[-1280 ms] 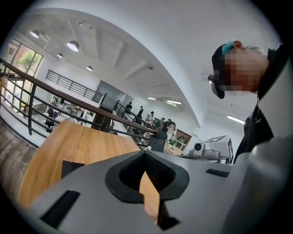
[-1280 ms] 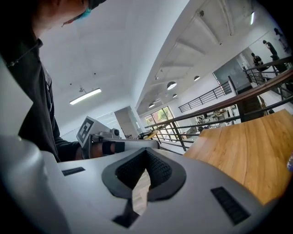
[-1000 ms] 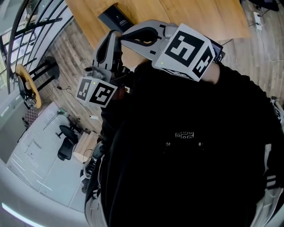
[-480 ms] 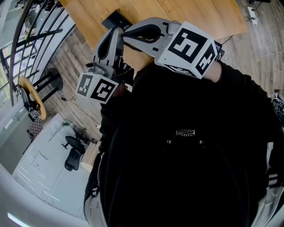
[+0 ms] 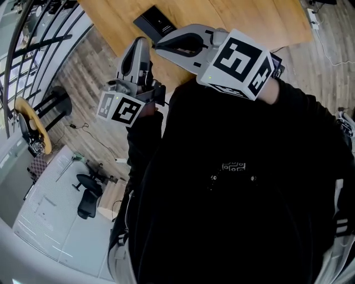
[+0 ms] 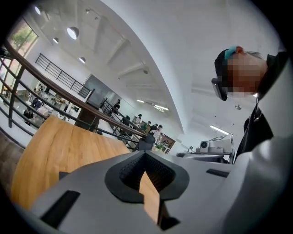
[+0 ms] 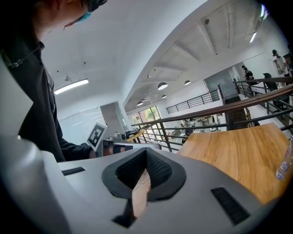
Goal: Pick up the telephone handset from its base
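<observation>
1. Step in hand: the approach, as I judge it; nothing is held, and both grippers hover close to the person's chest, well apart from the telephone (image 5: 157,22).
2. The telephone is a small dark flat shape near the corner of the wooden table (image 5: 233,16), at the top of the head view; it is too small to tell handset from base, so the handset presumably lies on its base.
3. The left gripper (image 5: 141,43) has its jaws pressed together with nothing between them; its own view shows only a sliver of table through the pads (image 6: 158,176).
4. The right gripper (image 5: 161,45) has its jaws together too, and is empty (image 7: 146,157).
5. Pose: both grippers point nearly level toward the table; the left sits lower and nearer the table's edge; the right reaches across in front of the chest, so the two tips are close together.
6. The next move probably calls for spreading one pair of jaws, reaching over the table, and lining them across the handset before closing.
</observation>
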Available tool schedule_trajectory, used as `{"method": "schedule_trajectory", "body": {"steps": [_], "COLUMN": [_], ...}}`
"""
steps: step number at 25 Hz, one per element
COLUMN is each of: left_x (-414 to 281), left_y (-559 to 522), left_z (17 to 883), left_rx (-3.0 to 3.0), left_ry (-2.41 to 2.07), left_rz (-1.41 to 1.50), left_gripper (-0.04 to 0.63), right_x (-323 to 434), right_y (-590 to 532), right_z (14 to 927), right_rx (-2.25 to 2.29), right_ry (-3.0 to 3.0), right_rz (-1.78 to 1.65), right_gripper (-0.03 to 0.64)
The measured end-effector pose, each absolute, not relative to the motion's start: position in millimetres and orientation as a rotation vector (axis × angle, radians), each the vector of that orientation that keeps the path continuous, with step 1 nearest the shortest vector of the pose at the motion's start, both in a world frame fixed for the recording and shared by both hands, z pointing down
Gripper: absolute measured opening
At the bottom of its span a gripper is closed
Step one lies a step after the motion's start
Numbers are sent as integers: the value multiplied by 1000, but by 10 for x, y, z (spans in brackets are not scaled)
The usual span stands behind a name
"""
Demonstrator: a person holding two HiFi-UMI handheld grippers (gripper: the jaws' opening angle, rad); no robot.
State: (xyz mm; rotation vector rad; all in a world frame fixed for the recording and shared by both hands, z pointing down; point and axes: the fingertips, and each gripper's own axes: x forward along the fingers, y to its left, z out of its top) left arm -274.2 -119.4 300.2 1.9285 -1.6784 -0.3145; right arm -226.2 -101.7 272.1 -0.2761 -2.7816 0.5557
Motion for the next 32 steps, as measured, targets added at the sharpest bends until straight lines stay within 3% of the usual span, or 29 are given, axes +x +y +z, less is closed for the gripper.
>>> {"method": "schedule_trajectory", "body": {"steps": [26,32], "left_x": [-3676,-3670], "left_y": [-1257,-1252], "left_z": [4014,4201], "left_rx": [1898,1901], "left_ry": [-1625,-1596], "left_rz": [-226,-192], "left_gripper": [-2,50], "right_x": [-2430,-2317], "right_y": [-775,-773], "right_z": [2866,2914], "right_rx": [-290,-263], "right_ry": [-2722,-2710], "right_rz": [483,507], "right_gripper": [15,15]}}
